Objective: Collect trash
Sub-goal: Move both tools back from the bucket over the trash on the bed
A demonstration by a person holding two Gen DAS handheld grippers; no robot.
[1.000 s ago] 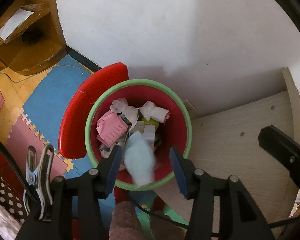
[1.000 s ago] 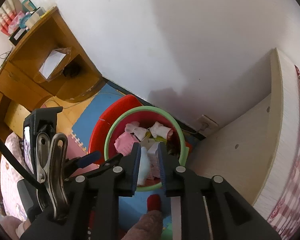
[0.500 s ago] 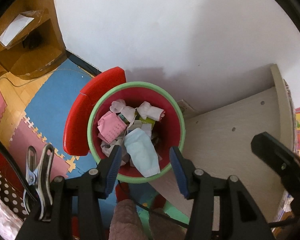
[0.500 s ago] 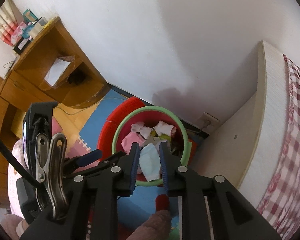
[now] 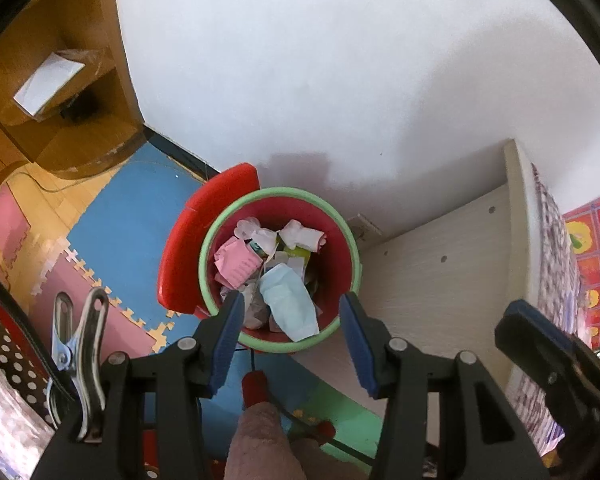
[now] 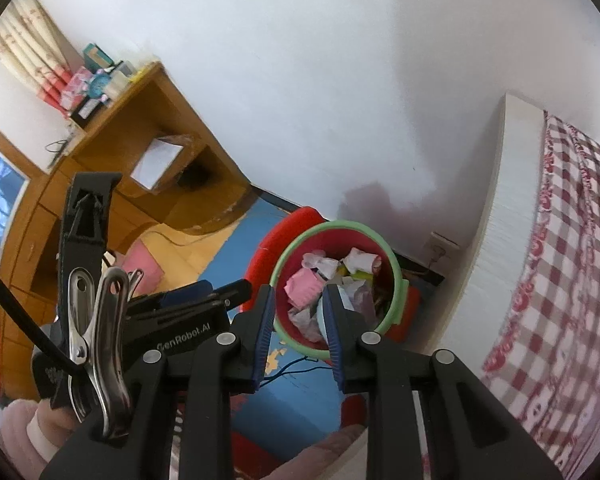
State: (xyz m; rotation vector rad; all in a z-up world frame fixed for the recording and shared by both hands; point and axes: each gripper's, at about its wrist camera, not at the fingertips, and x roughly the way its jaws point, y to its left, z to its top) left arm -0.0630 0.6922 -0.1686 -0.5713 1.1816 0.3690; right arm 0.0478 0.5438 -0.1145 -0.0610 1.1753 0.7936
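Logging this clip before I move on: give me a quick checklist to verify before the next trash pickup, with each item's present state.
1. Light blue mask inside the red bin, on top of the other trash: ok.
2. Left gripper empty, jaws apart: ok.
3. Right gripper empty, jaws opening with nothing between them: ok.
4. Bin upright, its red lid swung open behind the green rim: ok.
5. Nothing hanging over the rim; the mask's lower corner lies close to the near edge: ok, though tight.
6. More trash left on the foam floor mat: cannot tell, only part of the floor shows.
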